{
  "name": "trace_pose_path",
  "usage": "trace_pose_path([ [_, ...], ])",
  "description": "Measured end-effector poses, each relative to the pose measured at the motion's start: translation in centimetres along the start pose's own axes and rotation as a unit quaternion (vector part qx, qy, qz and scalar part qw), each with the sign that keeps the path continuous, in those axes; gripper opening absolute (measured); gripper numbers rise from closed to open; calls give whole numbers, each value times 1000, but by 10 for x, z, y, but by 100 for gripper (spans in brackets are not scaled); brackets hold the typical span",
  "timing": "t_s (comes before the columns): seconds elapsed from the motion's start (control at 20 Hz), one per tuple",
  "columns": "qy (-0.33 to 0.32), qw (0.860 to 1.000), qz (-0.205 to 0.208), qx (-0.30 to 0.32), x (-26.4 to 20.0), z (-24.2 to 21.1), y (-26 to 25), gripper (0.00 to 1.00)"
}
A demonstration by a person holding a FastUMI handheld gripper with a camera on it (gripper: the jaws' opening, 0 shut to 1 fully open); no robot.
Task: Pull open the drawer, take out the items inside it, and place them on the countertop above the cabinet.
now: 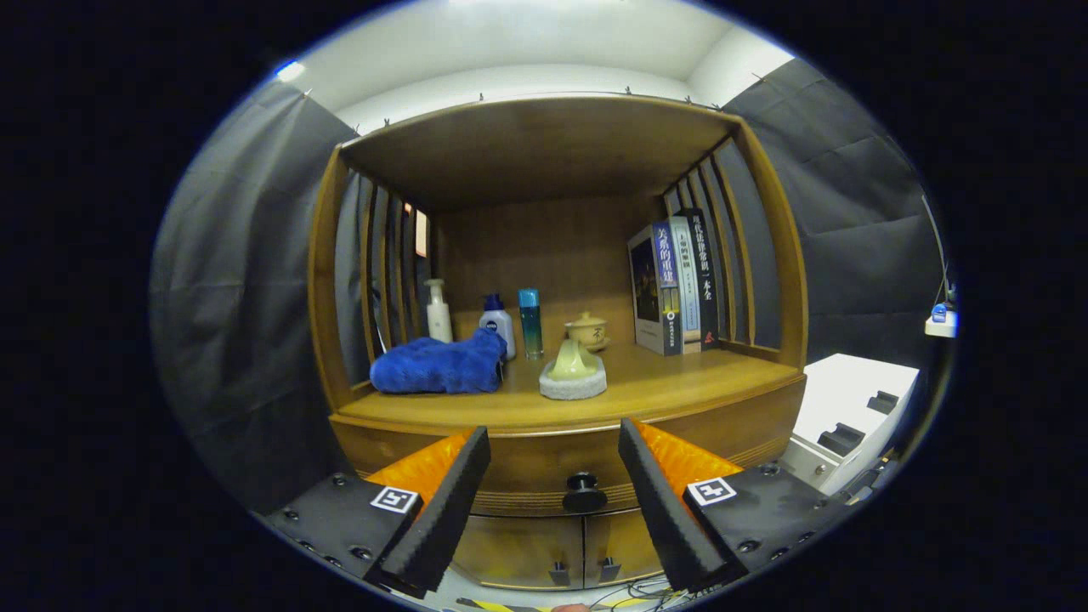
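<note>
Lying at left on the countertop [680, 387]: blue towel [442, 365], with 3 bottles [498, 327] behind. Sitting mid-shelf: scrubber [573, 374], lidded cup [587, 330]. Standing at right: books [676, 285]. Below, showing between the fingers: closed drawer [544, 467] and its knob [585, 491]. Gripper [552, 510] spreading wide, holding nothing.

The cabinet [552, 153] and its bench [680, 382] look like smooth, satin-finished wood, and the drawer [544, 472] carries a dark glossy knob [584, 491]. A blue towel [442, 365] is fluffy cloth; bottles [439, 313] look like smooth plastic, and the books [671, 285] have glossy paper covers. The gripper [552, 501] jaws, spread wide, look matt and ribbed.
</note>
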State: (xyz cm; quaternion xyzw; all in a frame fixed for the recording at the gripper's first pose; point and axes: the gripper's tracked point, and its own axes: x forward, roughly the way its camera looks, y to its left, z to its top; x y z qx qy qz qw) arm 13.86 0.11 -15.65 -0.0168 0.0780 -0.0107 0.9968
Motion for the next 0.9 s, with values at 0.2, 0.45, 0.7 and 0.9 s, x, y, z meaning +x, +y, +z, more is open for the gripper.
trace_pose_path([
  [0.2, 0, 1000, 4, -2, -45, 31, 5, 99],
  [0.45, -8, 1000, 6, -26, -98, 71, 5, 99],
  [0.7, -39, 999, 15, -23, -142, 123, 12, 99],
  [0.9, -45, 998, 40, -27, -180, 150, 11, 99],
])
